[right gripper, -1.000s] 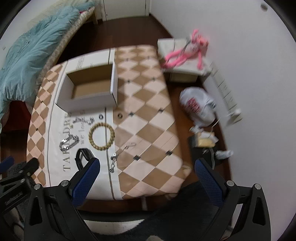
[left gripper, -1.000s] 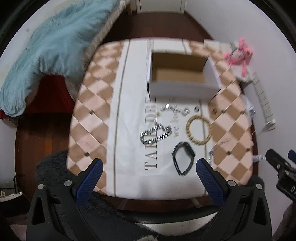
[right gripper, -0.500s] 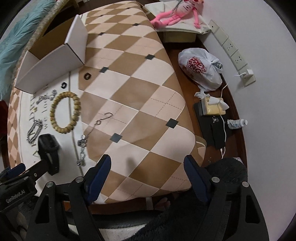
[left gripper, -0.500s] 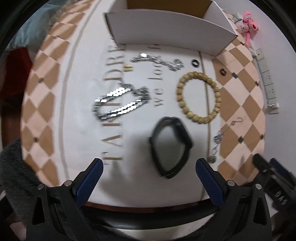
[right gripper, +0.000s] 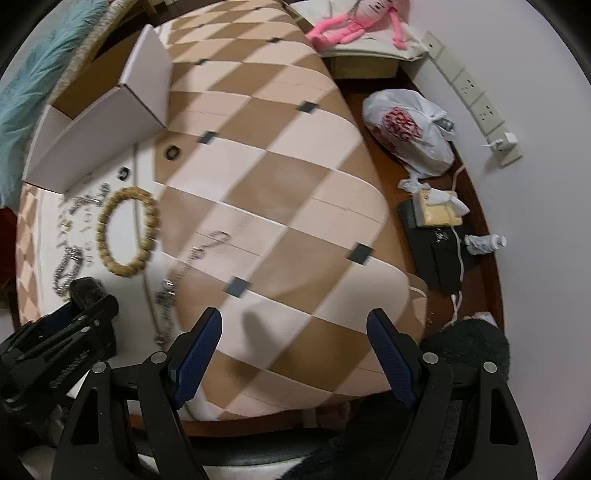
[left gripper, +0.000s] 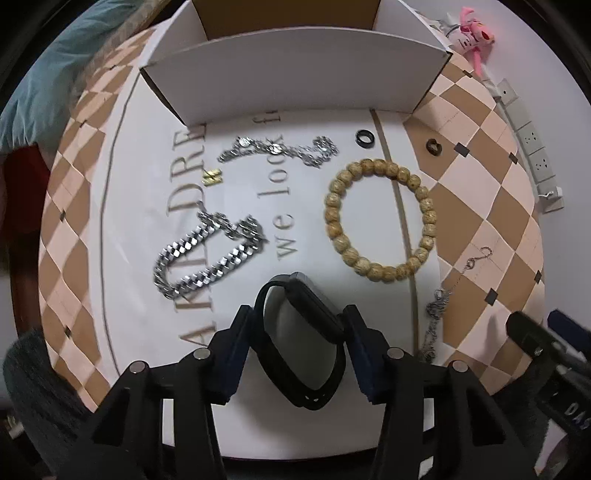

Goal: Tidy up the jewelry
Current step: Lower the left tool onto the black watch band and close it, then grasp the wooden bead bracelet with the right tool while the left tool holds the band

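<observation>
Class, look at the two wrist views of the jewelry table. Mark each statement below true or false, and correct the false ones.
1. The left gripper has its fingers either side of the black watch band. True; its jaws have just been closing around it.
2. The bead bracelet lies inside the cardboard box. False: it lies on the table in front of the box.
3. The right gripper holds a silver chain. False: its jaws are open over bare checkered cloth, nothing between them.
4. A chunky silver link bracelet lies left of the bead bracelet in the left wrist view. True.
5. The pink plush toy sits on the checkered cloth. False: it rests on a separate low stand beyond the table.
</observation>
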